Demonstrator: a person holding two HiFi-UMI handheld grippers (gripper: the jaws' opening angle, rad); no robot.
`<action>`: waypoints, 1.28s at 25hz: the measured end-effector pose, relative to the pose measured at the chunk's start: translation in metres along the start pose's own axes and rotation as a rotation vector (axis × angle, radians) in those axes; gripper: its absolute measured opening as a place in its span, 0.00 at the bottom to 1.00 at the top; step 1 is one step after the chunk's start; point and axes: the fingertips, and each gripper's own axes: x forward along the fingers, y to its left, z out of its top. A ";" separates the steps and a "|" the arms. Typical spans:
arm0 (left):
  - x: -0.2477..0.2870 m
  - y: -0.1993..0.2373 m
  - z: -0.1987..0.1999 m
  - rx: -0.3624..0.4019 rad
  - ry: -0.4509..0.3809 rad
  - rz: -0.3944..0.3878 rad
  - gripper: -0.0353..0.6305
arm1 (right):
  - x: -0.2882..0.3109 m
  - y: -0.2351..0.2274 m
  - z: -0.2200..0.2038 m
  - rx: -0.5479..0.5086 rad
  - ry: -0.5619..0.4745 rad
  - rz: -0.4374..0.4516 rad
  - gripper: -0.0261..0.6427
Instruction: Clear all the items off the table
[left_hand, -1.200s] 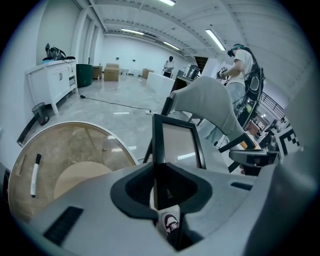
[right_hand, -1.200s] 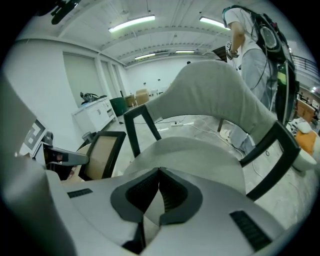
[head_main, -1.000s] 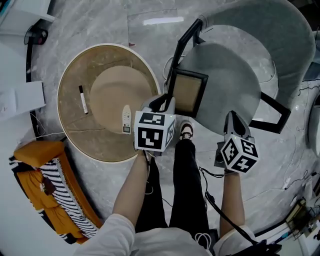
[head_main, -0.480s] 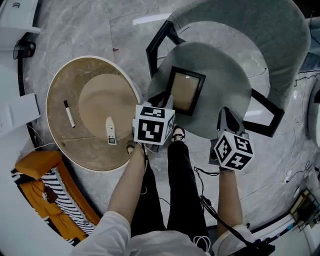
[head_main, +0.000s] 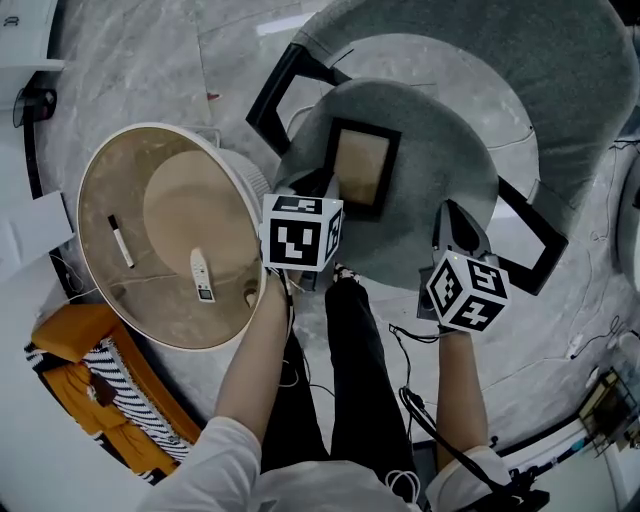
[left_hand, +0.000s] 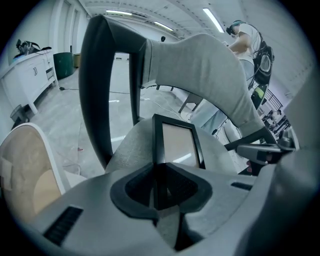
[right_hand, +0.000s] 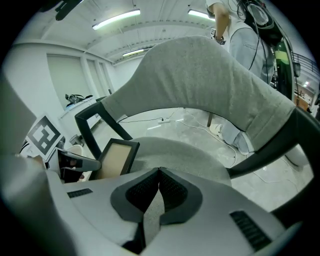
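Black picture frame (head_main: 362, 165), pinched by one edge in the left gripper (left_hand: 156, 170) over the grey chair seat (head_main: 440, 150) at upper centre, could pivot or slip from that narrow hold; the right gripper (right_hand: 159, 172) is clenched empty

Bright, even ceiling strips (right_hand: 115, 19); glare on picture frame (left_hand: 177, 145); fisheye edges dark, warped.

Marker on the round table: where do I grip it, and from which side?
Pinch the marker mid-barrel from straight above, tongs across its length. It lies flat inside the table, and the table's raised rim would likely block a sideways approach.
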 end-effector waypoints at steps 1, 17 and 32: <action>0.004 0.000 0.000 -0.001 0.007 0.002 0.17 | 0.003 -0.003 0.000 0.002 0.004 -0.001 0.07; 0.023 0.005 -0.005 -0.008 0.032 -0.001 0.19 | 0.017 -0.004 0.000 0.011 0.017 -0.007 0.07; -0.081 0.050 -0.003 -0.085 -0.142 -0.016 0.21 | -0.008 0.085 0.007 -0.073 0.012 0.044 0.07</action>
